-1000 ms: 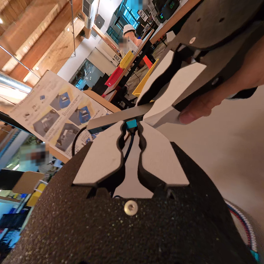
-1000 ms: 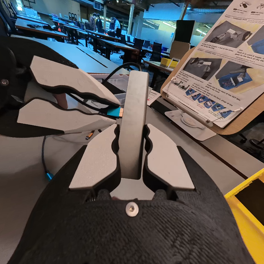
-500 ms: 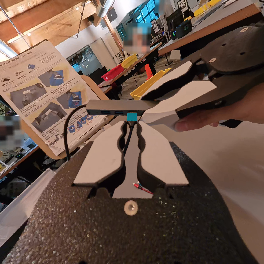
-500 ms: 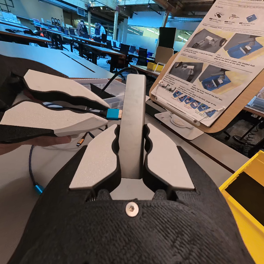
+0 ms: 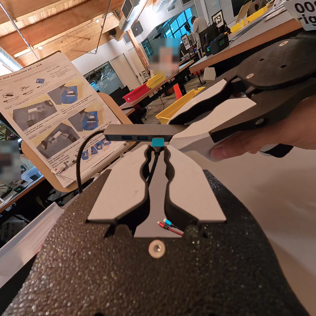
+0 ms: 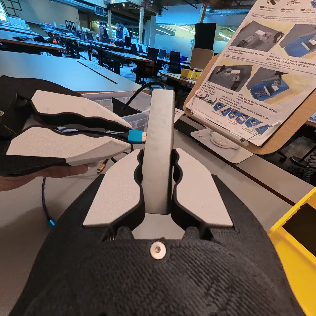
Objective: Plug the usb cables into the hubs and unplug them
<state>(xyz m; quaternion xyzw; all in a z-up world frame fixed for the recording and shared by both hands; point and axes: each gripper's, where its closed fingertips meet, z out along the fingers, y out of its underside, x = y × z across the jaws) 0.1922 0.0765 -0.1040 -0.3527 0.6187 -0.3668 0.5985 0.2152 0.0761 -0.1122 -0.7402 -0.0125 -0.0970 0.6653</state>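
My right gripper (image 6: 156, 152) is shut on the near end of a grey USB hub (image 6: 159, 136) and holds it above the table. In the left wrist view the hub (image 5: 140, 130) lies crosswise, with two blue ports showing to the left. My left gripper (image 5: 156, 148) is shut on a blue braided cable just behind its teal USB plug (image 5: 157, 142). The plug (image 6: 136, 136) meets the hub's side at a port, and a short bit of its metal tip still shows. The right gripper (image 5: 172, 133) comes in from the right, the left gripper (image 6: 130, 135) from the left.
An instruction sheet on a wooden stand (image 6: 256, 85) stands behind the hub. A yellow bin (image 6: 299, 248) is at the right, a clear plastic box (image 6: 135, 118) behind the left gripper. The hub's black cable (image 5: 80, 162) loops down. Loose plugs (image 5: 168, 225) lie on the table (image 6: 22, 213). My left and right fingertips are right by each other.
Both grippers have turned together, so the hub now lies level in the left wrist view. The teal plug has stayed at the hub's port, and both holds are unchanged.
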